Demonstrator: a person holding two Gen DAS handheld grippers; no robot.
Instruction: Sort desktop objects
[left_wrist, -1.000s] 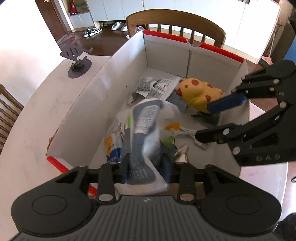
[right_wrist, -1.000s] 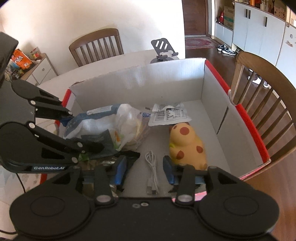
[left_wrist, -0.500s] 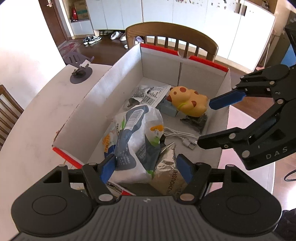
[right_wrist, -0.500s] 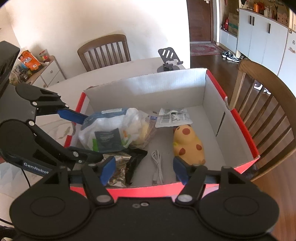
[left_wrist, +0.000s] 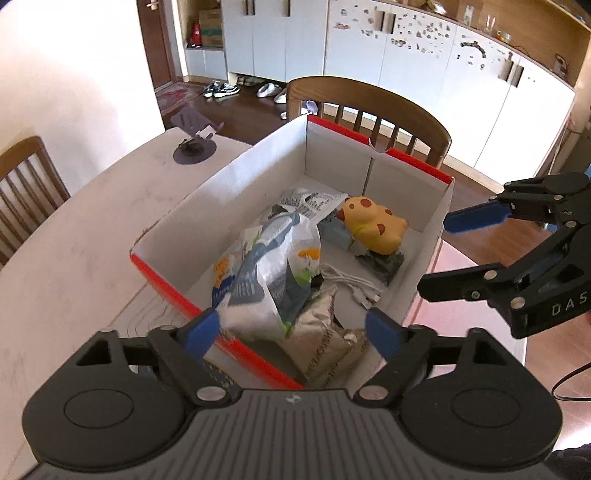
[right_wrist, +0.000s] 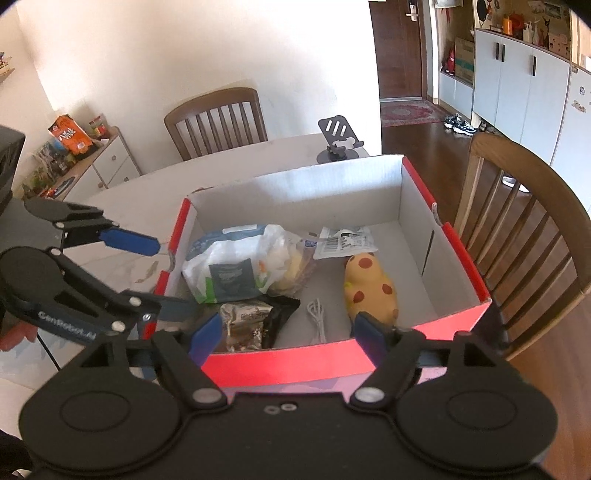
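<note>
Both tongs are now withdrawn from the box and empty. The left tongs (left_wrist: 291, 330), which a second ago were closed on the large white and blue plastic snack bag (left_wrist: 266, 277) down inside the box, now stand with fingers spread wide above the near red rim, holding nothing; the bag has been released. The right tongs (right_wrist: 286, 334), which were low over the box floor a second ago, have also pulled back behind the red front rim with fingers wide apart and nothing between them. The red-rimmed white cardboard box (right_wrist: 421, 221) rests on the pale desk (left_wrist: 81, 229) and holds every sorted item. Nearest the left tongs lies a crinkled silver foil pouch (left_wrist: 325, 328), with the snack bag resting partly on it and leaning toward the left wall. Beyond these, a coiled white USB cable (right_wrist: 317, 314) lies on the box floor, beside a small dark packet (left_wrist: 380, 260). Farther in, a yellow soft toy with red-brown spots (right_wrist: 369, 286) lies on its side, touching a pale blue block (left_wrist: 338, 236). At the far end a flat white printed sachet (right_wrist: 345, 242) lies on the floor of the box. Past the box, a dark grey phone stand (right_wrist: 340, 142) remains on the desk, apart from the box. Judged from this layout, the bag placement is complete; the phone stand is the only loose object visible on the desk, and may or may not belong in the box.
</note>
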